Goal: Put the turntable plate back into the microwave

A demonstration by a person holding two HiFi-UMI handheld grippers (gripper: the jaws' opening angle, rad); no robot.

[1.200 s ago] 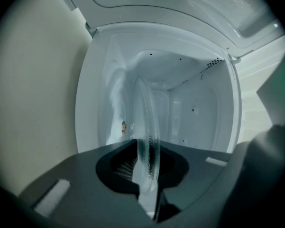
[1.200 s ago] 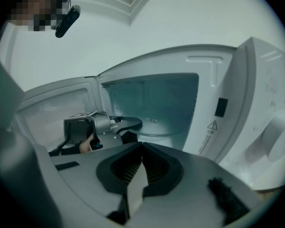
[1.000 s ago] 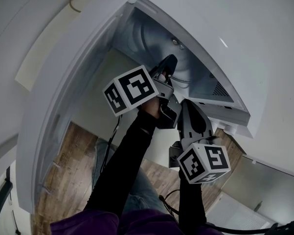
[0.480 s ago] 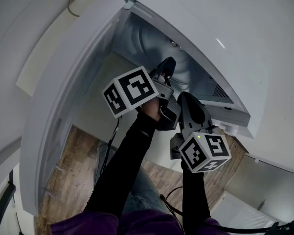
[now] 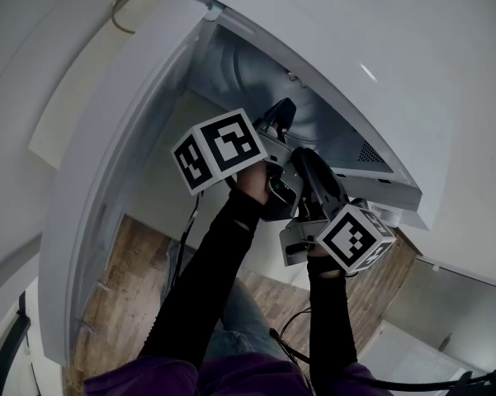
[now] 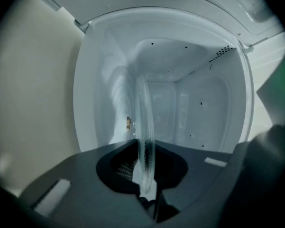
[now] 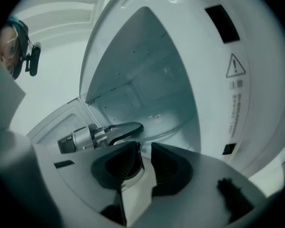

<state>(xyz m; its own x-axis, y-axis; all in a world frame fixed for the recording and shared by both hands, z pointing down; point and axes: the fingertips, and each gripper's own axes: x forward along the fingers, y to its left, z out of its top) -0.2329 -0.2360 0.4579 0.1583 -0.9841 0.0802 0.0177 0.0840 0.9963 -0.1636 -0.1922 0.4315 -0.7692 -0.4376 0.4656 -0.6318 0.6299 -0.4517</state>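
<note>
While the door (image 5: 107,188) of the microwave (image 7: 213,103) hangs open at the far left, my left gripper (image 5: 282,112) reaches level into the white cavity (image 5: 231,64). Its fingers (image 6: 80,175) have just been closing a little further and are clamped on the rim of the glass turntable plate (image 6: 144,108). I see the plate edge-on between them, well inside the cavity. I cannot tell whether its far side touches the cavity floor.

Just to the right, close beside the left one, my right gripper (image 5: 304,162) tilts downward toward the same plate. Its fingers (image 7: 173,167) have just been opening and now stand apart, with nothing pinched between them. The plate's near rim lies just past their tips, next to the left gripper's dark fingertip. Farther right, a warning triangle label (image 7: 234,65) sits on the microwave's front frame.
</note>
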